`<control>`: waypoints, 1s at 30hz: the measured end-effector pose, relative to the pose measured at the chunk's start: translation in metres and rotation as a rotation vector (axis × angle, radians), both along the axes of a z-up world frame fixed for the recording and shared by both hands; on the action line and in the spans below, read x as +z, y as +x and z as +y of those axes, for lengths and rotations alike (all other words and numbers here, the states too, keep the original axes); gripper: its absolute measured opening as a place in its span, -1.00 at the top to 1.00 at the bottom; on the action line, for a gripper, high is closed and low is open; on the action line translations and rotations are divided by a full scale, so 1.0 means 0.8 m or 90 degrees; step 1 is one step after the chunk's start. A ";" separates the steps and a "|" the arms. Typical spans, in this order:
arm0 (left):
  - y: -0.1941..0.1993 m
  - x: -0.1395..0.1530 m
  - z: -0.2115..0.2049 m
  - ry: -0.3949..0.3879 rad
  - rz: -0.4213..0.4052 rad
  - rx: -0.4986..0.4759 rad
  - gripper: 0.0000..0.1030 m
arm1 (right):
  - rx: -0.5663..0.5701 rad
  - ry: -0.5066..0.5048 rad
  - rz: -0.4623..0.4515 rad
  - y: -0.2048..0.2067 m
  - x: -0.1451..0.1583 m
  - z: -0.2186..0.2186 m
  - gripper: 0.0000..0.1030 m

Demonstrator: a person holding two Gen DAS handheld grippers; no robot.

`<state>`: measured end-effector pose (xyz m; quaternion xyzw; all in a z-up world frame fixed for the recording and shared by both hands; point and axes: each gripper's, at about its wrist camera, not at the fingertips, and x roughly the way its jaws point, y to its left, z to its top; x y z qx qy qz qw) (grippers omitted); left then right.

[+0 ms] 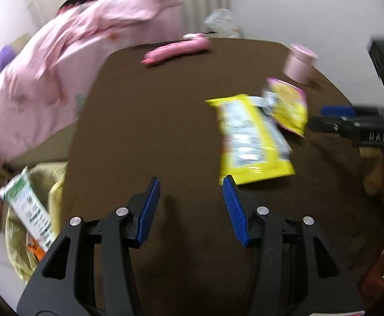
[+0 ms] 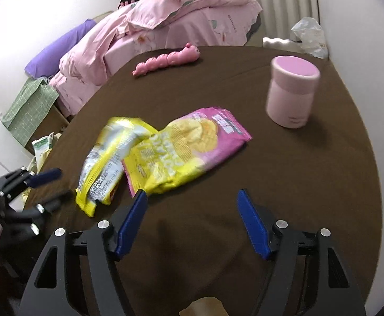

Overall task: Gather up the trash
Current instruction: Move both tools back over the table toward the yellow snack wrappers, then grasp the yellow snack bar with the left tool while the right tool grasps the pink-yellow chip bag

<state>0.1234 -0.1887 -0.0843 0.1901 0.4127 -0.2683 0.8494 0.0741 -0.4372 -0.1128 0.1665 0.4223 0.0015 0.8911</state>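
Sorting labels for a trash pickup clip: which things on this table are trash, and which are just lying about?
Trash:
yellow snack bag
pink chip bag

Lying about:
pink canister
pink caterpillar toy

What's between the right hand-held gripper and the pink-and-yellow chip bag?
Nothing visible. The right hand-held gripper is open and empty, with only bare brown tablecloth before the pink-and-yellow chip bag. That bag overlaps the yellow snack bag beside it. The pink canister stands apart, off to the side.
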 end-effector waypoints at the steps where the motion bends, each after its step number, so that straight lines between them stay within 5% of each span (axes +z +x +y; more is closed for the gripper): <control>1: 0.008 0.003 0.011 -0.022 0.018 0.011 0.07 | -0.005 0.004 -0.002 0.004 0.000 -0.003 -0.31; 8: 0.023 0.021 0.030 -0.088 0.048 0.025 0.07 | -0.082 0.091 -0.001 0.042 -0.009 -0.033 -0.31; 16: 0.018 0.024 0.021 -0.106 0.054 0.012 0.07 | -0.050 -0.047 0.009 0.060 -0.002 0.005 -0.31; 19: 0.020 0.022 0.022 -0.128 0.075 0.014 0.07 | -0.025 -0.070 0.000 0.053 -0.004 0.012 0.12; 21: 0.023 0.019 0.022 -0.144 0.096 0.015 0.07 | 0.004 0.004 -0.020 0.036 -0.002 0.004 0.59; 30: 0.027 0.016 -0.016 -0.172 0.140 -0.027 0.02 | -0.052 0.003 -0.082 -0.047 0.033 -0.023 0.80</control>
